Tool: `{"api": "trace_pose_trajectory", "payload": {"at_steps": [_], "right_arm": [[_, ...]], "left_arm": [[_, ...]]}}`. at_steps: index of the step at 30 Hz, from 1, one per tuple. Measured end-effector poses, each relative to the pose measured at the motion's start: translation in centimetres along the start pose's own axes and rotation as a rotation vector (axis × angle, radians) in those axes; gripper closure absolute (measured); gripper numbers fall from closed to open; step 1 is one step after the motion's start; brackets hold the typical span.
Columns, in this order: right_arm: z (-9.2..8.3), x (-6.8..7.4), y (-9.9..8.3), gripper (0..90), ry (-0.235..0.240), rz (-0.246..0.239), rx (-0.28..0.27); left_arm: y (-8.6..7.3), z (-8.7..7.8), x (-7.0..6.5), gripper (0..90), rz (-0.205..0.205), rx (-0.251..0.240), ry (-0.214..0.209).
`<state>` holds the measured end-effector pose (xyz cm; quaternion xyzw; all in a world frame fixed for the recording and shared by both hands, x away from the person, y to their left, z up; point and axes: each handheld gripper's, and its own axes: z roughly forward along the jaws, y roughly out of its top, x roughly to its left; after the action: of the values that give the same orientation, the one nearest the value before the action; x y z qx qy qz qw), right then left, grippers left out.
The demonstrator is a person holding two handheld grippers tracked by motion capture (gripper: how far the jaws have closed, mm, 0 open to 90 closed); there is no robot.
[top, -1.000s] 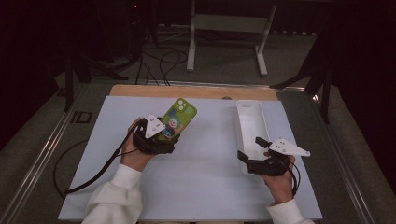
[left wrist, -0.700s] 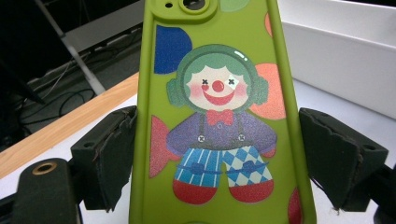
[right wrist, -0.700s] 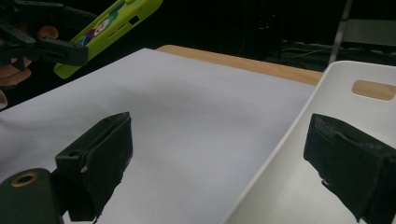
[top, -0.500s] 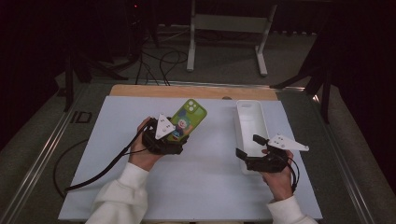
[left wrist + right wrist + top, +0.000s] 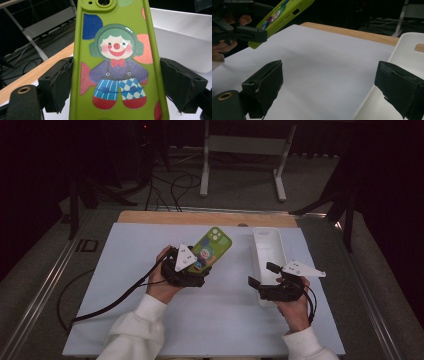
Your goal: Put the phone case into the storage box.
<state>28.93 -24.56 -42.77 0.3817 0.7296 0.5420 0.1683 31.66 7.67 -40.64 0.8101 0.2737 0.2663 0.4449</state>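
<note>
Jaws of the left gripper [image 5: 197,270] pinch the green phone [image 5: 210,251], raised above the desk [image 5: 125,245], nine o'clock of the white tray [image 5: 267,242]. Right gripper [image 5: 260,281] waits released. Best carry it level and lower squarely.

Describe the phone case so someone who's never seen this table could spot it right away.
Start at the white mat covering the table, then find the left gripper near its middle. The phone case is clamped between its jaws, left of the long white tray. It is lime green, printed with a cartoon clown in a red bow tie.
</note>
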Motion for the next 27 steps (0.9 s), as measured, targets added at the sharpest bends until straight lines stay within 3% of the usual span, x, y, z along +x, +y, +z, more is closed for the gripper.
{"api": "trace_pose_trajectory", "payload": {"at_steps": [27], "right_arm": [[1.9,1.0,1.5,8.2,0.068,0.026,0.023]], "left_arm": [[-0.9,0.5,-2.3,16.2,0.034,-0.043,-0.048]]}}
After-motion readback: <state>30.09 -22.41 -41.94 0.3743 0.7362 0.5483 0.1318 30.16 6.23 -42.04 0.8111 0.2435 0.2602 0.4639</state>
